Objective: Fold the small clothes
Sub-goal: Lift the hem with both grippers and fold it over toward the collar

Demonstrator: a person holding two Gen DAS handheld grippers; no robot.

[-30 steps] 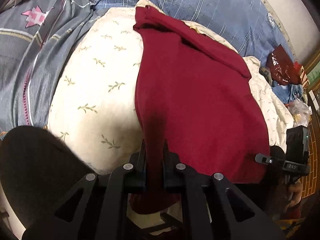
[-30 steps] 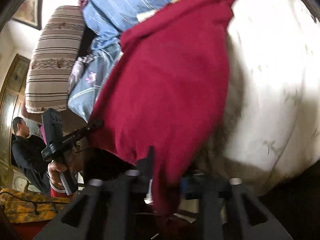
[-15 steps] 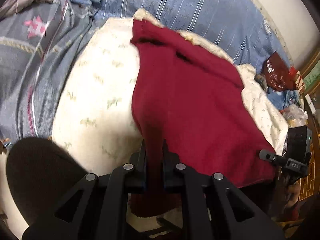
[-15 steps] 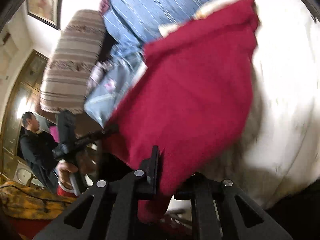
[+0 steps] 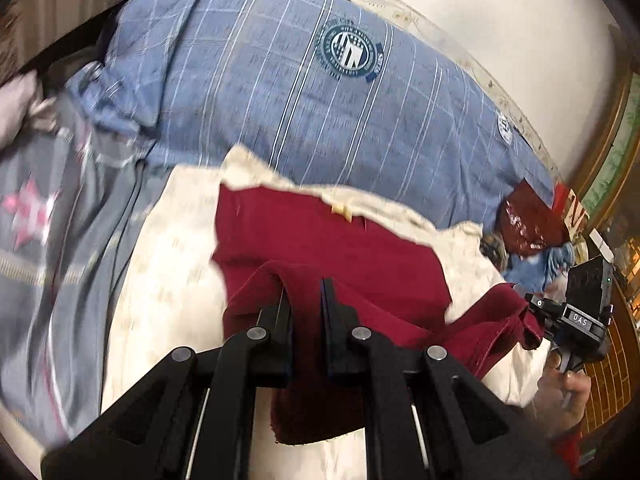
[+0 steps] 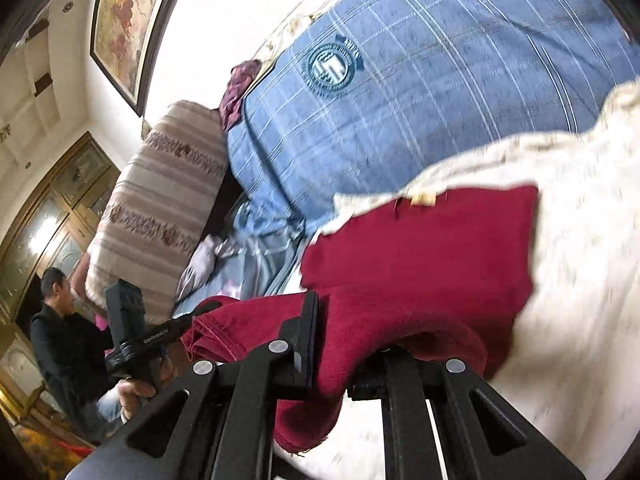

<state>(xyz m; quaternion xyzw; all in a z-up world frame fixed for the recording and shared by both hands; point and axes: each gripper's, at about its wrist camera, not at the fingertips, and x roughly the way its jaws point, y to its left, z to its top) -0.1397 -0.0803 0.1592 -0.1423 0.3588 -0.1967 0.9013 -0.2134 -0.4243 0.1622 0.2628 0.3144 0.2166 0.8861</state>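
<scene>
A dark red garment [image 5: 320, 240] lies on a cream floral pillow [image 5: 172, 280] on the bed. My left gripper [image 5: 306, 292] is shut on the garment's near edge and holds it lifted and folded back over the flat far part. My right gripper [image 6: 344, 312] is shut on the other near corner of the garment [image 6: 420, 248]; the cloth drapes over its right finger and hides it. Each gripper shows in the other's view, the right one [image 5: 576, 316] at the right and the left one [image 6: 136, 332] at the left.
A blue plaid quilt [image 5: 320, 92] with a round crest lies behind the pillow. A grey star-print quilt [image 5: 48, 216] is at the left. A striped cushion [image 6: 160, 200] and a seated person [image 6: 64, 336] are off the bed's side. Clutter with a dark red bag [image 5: 528, 220] sits at the right.
Both grippers have lifted the garment's near edge and carried it forward over the far part, so the cloth now doubles over. The garment's visible flat area is shorter.
</scene>
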